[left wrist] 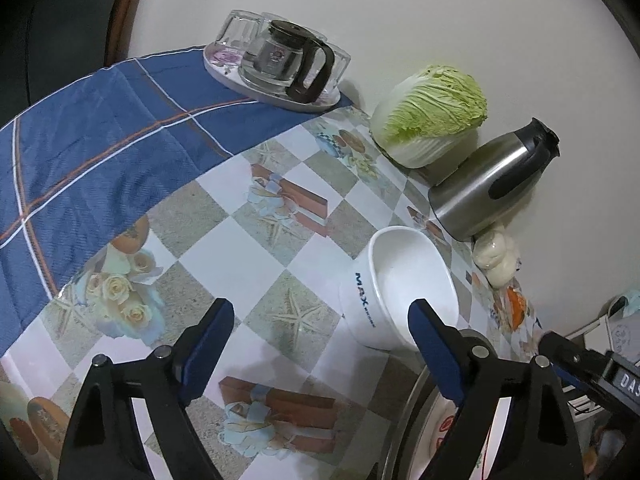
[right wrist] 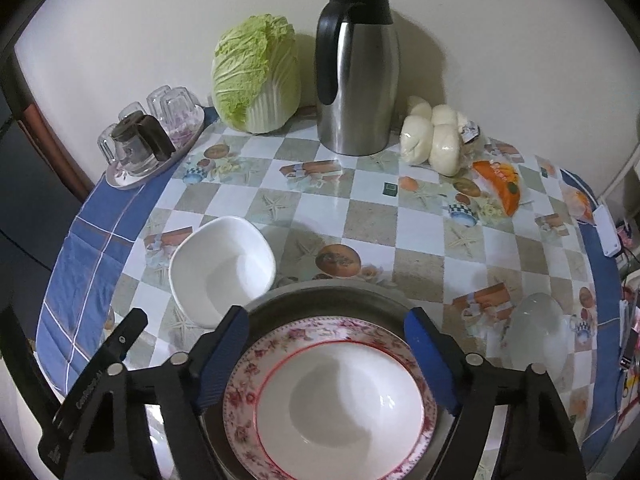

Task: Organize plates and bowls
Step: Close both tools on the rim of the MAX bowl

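Floral plate [right wrist: 332, 396] between right tongs [right wrist: 326, 338]

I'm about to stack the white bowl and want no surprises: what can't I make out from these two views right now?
- Metal tray under the floral plate: near part cut off by the right wrist view's bottom edge and hidden by the right gripper.
- Floral plate in the left wrist view: mostly hidden behind the left gripper.
- White bowl: small print under MAX too small to read.
- Clear domed object: too blurred to identify.
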The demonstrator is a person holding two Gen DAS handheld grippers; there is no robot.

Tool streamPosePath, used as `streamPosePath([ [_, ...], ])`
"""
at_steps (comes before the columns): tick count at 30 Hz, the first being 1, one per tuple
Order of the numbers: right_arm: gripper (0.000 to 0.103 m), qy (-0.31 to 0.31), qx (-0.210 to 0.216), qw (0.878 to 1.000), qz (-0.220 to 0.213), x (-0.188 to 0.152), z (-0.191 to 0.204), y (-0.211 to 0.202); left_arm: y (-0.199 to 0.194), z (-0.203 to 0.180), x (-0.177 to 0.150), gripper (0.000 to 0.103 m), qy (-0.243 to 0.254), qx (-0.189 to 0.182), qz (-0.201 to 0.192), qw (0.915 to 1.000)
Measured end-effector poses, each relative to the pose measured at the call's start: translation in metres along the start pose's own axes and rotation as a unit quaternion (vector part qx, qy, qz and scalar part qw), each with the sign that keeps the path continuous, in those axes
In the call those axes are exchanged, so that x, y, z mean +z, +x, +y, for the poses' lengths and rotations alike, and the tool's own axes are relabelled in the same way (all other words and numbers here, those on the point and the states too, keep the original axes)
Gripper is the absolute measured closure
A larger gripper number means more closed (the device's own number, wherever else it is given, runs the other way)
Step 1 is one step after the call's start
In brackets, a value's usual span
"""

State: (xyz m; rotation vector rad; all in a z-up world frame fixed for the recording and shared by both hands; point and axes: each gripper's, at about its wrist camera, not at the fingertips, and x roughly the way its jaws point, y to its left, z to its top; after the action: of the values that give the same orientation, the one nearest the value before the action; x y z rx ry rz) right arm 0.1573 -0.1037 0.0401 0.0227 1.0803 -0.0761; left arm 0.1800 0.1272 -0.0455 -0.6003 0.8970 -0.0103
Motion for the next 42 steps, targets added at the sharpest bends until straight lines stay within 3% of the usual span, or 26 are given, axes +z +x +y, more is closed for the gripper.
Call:
streamPosePath([
  [8, 0.041, -0.011, 0.017, 0.999, 0.027, 0.014, 0.026, 0.025, 0.012, -0.008, 0.004, 0.014, 0.001, -0.020, 0.012, 0.9997],
  [10, 0.054, -0.011, 0.024, 0.999, 0.035, 0.017, 0.031, 0.033, 0.016, -0.009, 0.005, 0.014, 0.001, -0.021, 0.016, 0.9996],
  [13, 0.056, -0.011, 0.025, 0.999, 0.043, 0.020, 0.036, 0.042, 0.023, -0.010, 0.004, 0.015, 0.000, -0.023, 0.029, 0.9993],
  [16, 0.063, -0.009, 0.026, 0.998, 0.049, 0.024, 0.039, 0.048, 0.028, -0.013, 0.005, 0.027, 0.001, -0.025, 0.037, 0.9990],
  [26, 0.074, 0.008, 0.026, 0.997, 0.071, 0.034, 0.039, 0.075, 0.043, -0.020, 0.009, 0.028, 0.004, -0.027, 0.045, 0.9986],
  [30, 0.081, 0.014, 0.030, 0.996, 0.081, 0.035, 0.038, 0.086, 0.051, -0.025, 0.008, 0.042, 0.012, -0.022, 0.055, 0.9982],
  [36, 0.086, 0.010, 0.028, 0.995, 0.095, 0.035, 0.041, 0.100, 0.062, -0.028, 0.004, 0.052, 0.023, -0.012, 0.073, 0.9970],
  [42, 0.087, -0.002, 0.039, 0.994, 0.103, 0.032, 0.050, 0.104, 0.057, -0.014, 0.007, 0.052, 0.000, 0.006, 0.070, 0.9976],
])
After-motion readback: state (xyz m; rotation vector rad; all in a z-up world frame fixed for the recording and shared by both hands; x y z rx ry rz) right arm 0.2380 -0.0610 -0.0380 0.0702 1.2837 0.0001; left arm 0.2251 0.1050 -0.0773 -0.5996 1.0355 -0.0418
